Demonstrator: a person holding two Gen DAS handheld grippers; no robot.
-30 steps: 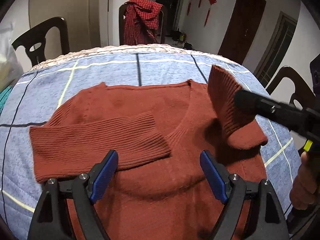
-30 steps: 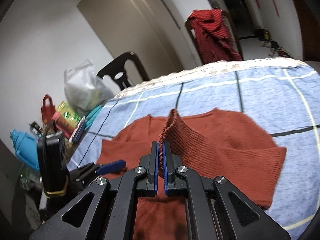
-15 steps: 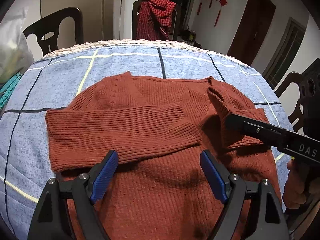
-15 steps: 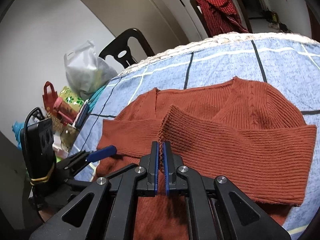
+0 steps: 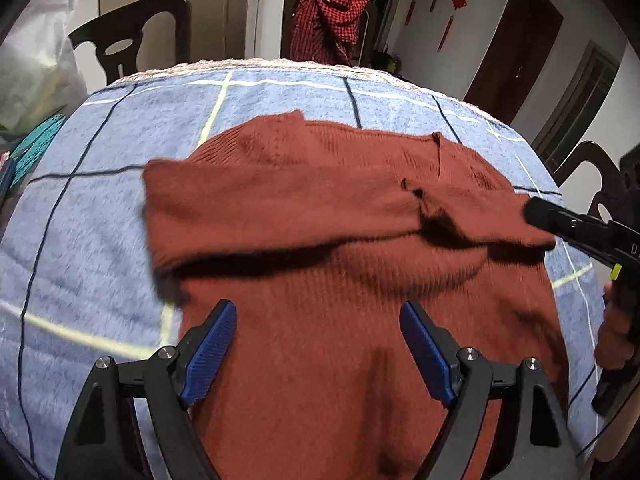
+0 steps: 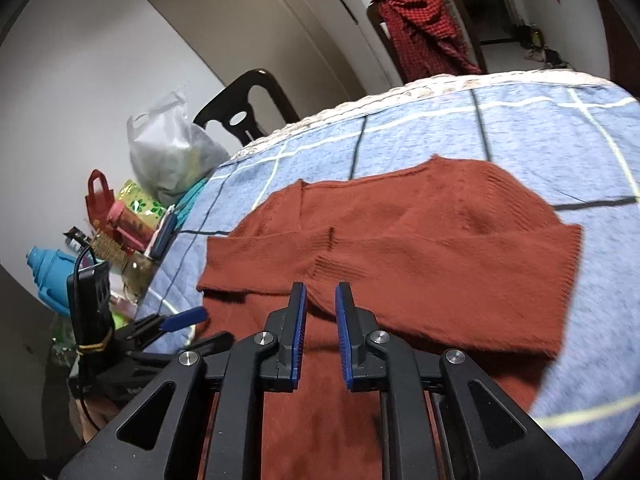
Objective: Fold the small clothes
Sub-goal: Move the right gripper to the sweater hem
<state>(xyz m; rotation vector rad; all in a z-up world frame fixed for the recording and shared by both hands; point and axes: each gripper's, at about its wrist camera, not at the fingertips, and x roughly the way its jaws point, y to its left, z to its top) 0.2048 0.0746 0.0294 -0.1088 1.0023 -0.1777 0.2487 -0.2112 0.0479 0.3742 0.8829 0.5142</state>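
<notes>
— Across the middle of the worktop [image 5: 120, 208], what lies there?

— A rust-red ribbed knit sweater [image 5: 340, 320], soft and fuzzy, flat on a blue cloth [image 6: 540, 136] crossed by pale and dark lines, with a cream woven fringe along its far edge. Both sleeves are folded over the chest, their cuffs meeting near the centre, so they form one band running side to side.

— Which way does it point?

— V-neck toward the far edge, hem toward the near one; its long axis runs near to far, and the sleeve band lies across it.

— How do the tools stand?

— The left tool [image 5: 316, 344] hangs over the lower body of the sweater with its blue ridged pads wide apart and nothing between them. The right tool [image 6: 320, 320] has just been opening: its pads stand a narrow gap apart just short of the right sleeve's cuff, and the knit is not pinched.

— Any free room around it?

— Bare cloth shows on the left, on the right and beyond the neckline. Off the left edge crowd a clear plastic bag [image 6: 172, 152], a small red bag [image 6: 98, 196] and a blue bottle [image 6: 50, 272]. Dark wooden chairs [image 5: 132, 36] ring the far side, one draped with a red checked garment [image 5: 328, 20].
</notes>
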